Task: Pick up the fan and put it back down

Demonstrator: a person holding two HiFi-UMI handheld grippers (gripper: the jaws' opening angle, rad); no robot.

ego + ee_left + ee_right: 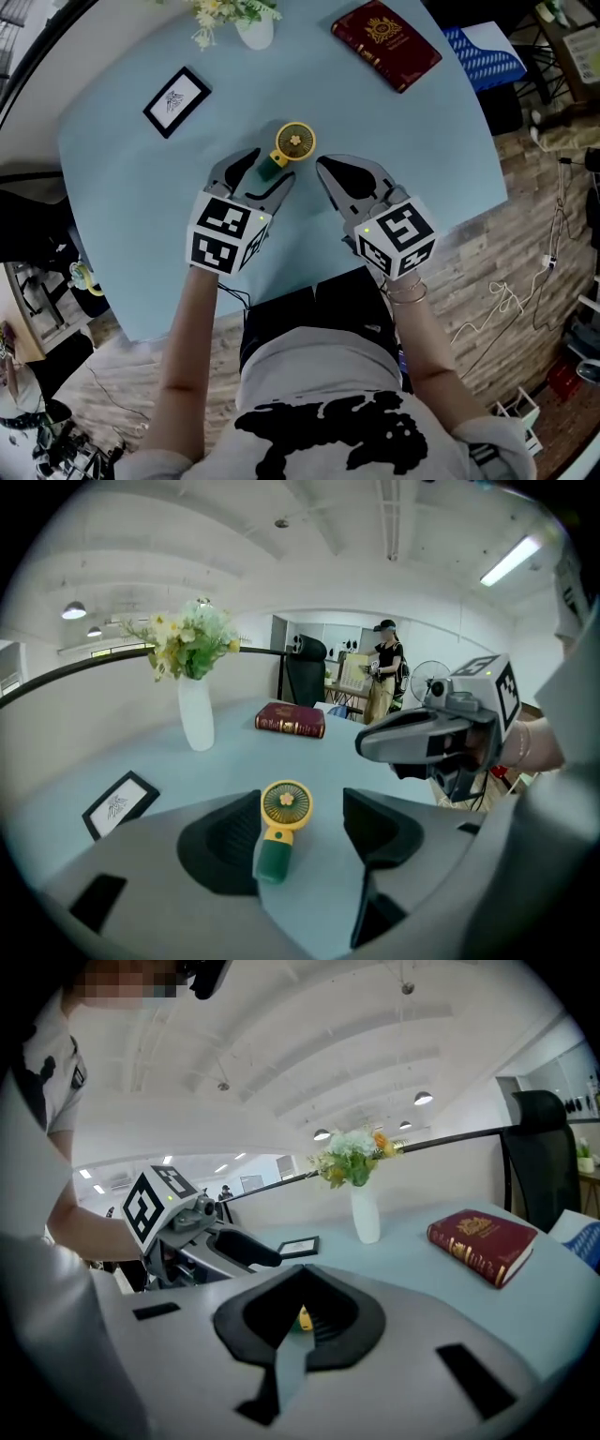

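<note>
A small fan (292, 143) with a yellow round head and a green handle lies flat on the light-blue table (141, 216). In the left gripper view the fan (279, 825) shows in the gap between the two dark pads, its handle near the left pad, and neither pad presses on it. My left gripper (270, 167) hovers over the handle with its jaws open. My right gripper (325, 166) is just right of the fan, and its jaw tips meet. In the right gripper view a sliver of the yellow fan (304, 1317) shows through the hollow between the pads.
A white vase of flowers (253, 28) stands at the table's far edge, a dark red book (386, 44) lies at the far right and a black-framed picture (176, 101) at the far left. A person (384, 672) stands far back in the room.
</note>
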